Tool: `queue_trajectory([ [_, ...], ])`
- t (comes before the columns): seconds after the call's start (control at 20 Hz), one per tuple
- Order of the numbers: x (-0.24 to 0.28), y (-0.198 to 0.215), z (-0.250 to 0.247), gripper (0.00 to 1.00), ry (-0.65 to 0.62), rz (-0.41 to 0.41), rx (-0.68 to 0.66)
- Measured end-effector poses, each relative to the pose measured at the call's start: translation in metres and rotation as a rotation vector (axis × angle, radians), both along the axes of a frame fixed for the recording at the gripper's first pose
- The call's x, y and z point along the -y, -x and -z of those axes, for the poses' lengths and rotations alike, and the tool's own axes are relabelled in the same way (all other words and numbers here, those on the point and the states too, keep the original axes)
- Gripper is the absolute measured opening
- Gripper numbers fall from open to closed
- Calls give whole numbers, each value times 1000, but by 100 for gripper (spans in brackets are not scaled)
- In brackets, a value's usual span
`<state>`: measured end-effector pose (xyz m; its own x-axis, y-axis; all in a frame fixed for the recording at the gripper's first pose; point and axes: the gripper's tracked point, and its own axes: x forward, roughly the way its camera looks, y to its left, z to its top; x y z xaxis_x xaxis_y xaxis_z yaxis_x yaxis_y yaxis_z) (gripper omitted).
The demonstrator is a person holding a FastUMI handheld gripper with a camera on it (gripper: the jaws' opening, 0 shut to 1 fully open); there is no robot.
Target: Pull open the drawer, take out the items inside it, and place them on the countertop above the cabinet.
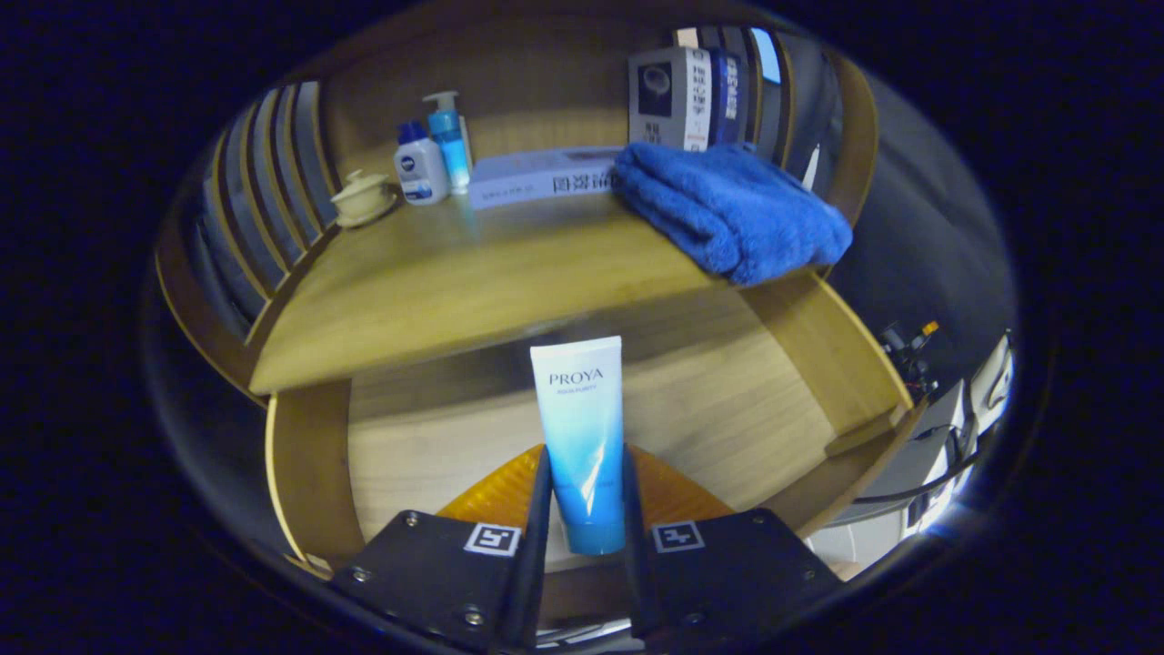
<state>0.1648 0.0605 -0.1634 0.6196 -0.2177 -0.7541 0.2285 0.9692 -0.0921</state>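
Note:
A white-to-blue tube stands upright between my fingers, cap end down, and both fingers press on its lower half. My gripper is shut on it, held above the open wooden drawer, whose bare floor shows behind the tube. Beyond the drawer lies the wooden countertop of the cabinet.
On the countertop a folded blue towel overhangs the right front corner. Behind it stand a boxed product and a flat white box. Two bottles and a lidded cup sit at the back left. Wooden slats rail both sides.

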Motion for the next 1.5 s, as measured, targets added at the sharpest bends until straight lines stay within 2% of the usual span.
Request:
queue_trajectory([
  [0.15, -5, -16, -36, 38, 22, -17, 90],
  [0.35, -11, -52, -60, 38, 45, -75, 131],
  [0.75, -15, -123, -55, 38, -12, -173, 169],
  [1.2, -8, -145, -39, 38, -28, -223, 165],
  [1.5, -10, -152, -40, 38, -55, -250, 214],
])
